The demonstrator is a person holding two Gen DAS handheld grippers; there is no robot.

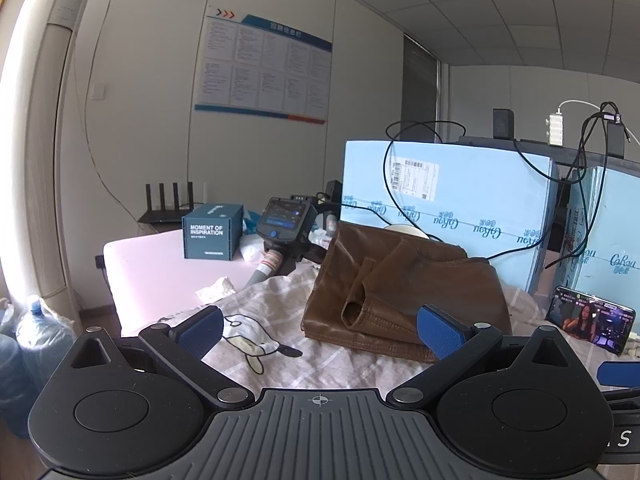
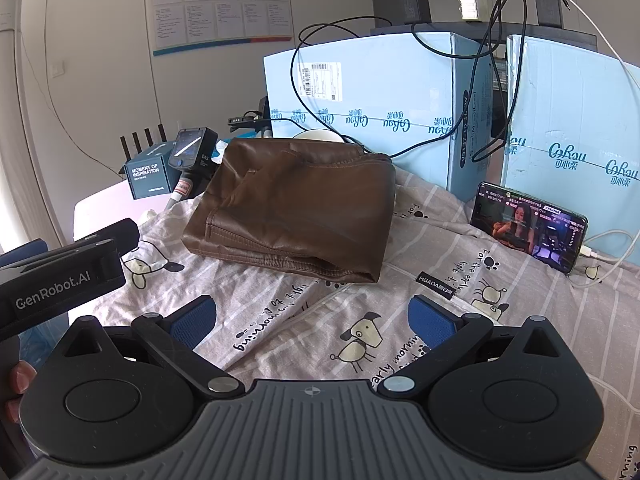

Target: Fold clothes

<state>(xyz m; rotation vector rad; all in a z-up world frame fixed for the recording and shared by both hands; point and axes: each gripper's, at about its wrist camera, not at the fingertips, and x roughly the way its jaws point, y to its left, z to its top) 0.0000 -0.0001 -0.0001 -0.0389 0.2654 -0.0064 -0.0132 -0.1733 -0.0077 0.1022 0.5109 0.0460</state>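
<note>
A brown leather-like garment lies folded into a compact bundle on a plaid cloth with cartoon dogs; it also shows in the right wrist view on the same cloth. My left gripper is open and empty, just in front of the bundle's near edge. My right gripper is open and empty, a little back from the bundle, above the cloth. The left gripper's body shows at the left of the right wrist view.
Light blue cartons with black cables stand behind the garment. A phone playing video leans at the right. A dark blue box, a handheld device and a router sit at the back left. Water jugs stand on the floor.
</note>
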